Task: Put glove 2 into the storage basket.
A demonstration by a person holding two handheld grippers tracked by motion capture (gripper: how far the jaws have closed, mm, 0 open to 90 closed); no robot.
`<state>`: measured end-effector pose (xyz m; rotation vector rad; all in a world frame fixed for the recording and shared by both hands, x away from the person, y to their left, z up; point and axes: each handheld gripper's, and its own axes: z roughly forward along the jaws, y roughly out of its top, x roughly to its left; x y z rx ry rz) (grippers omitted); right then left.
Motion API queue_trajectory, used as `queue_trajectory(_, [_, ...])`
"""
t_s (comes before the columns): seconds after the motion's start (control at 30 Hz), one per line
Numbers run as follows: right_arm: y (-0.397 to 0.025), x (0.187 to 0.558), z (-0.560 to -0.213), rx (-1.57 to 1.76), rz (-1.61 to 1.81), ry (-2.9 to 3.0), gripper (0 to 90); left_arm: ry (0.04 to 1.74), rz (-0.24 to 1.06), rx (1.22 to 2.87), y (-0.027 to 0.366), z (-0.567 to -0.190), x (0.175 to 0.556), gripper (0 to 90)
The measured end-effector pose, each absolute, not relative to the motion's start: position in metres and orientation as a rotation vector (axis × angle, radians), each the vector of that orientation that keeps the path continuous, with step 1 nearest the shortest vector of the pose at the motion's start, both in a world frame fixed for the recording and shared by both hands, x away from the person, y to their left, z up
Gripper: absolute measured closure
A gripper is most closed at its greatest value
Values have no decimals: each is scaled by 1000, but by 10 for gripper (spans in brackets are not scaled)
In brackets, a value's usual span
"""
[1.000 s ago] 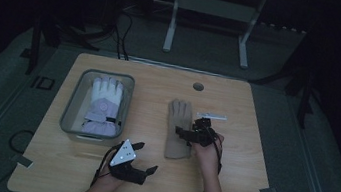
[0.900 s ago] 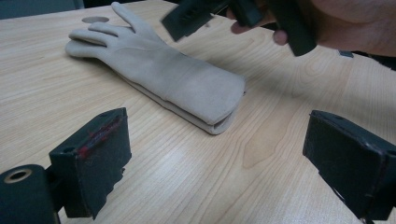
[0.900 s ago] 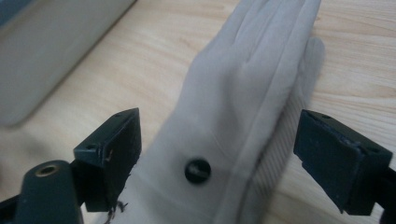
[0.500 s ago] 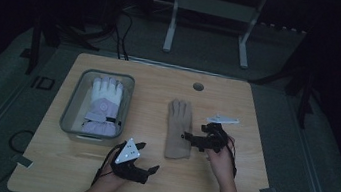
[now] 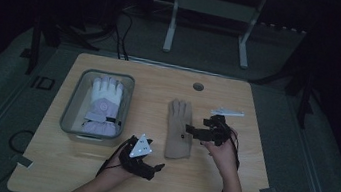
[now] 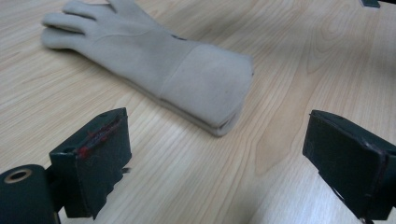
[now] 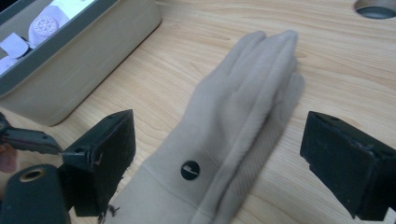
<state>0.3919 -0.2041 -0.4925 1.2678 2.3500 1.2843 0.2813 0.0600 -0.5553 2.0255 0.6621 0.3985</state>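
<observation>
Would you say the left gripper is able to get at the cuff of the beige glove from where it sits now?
Probably yes. The left gripper is open and faces the beige glove, with bare table between its jaws and the cuff and nothing in the way.

Matt, soft beige cloth glove (image 7: 233, 126) on a smooth, light wood-grain table (image 7: 355, 60); matt grey plastic bin (image 7: 84, 70).
</observation>
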Motion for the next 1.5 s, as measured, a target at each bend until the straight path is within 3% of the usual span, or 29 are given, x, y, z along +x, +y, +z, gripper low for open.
queue_trajectory(0.2, [-194,409,-494,1275,1220,2338,158,578,426,2061,43,-548,289,91])
queue_trajectory(0.5, [-182,442,-507,1339,1142,2317,260,514,333,2139,20,-548,304,142])
queue_trajectory(0.73, [-173,460,-527,1410,1081,2341,260,518,339,2209,10,-556,315,188])
queue_trajectory(0.9, [-166,467,-543,1469,1030,2386,267,519,344,2256,5,-560,322,271])
queue_trajectory(1.0, [-166,467,-545,1462,1025,2406,341,542,307,2266,3,-562,325,271])
queue_trajectory(1.07, [-166,466,-544,1454,1025,2423,446,538,321,2289,2,-564,325,272])
queue_trajectory(1.13, [-165,466,-544,1453,1028,2426,468,549,350,2301,1,-565,325,290])
queue_trajectory(1.17, [-165,465,-543,1473,1021,2432,544,546,376,2315,0,-564,324,365])
queue_trajectory(1.3, [-163,464,-540,1498,1013,2435,634,546,440,2334,-1,-562,324,549])
queue_trajectory(1.4, [-161,462,-538,1479,999,2433,691,556,487,2335,-1,-561,323,772])
queue_trajectory(1.5, [-160,461,-534,1483,1014,2430,714,567,466,2319,3,-557,322,811])
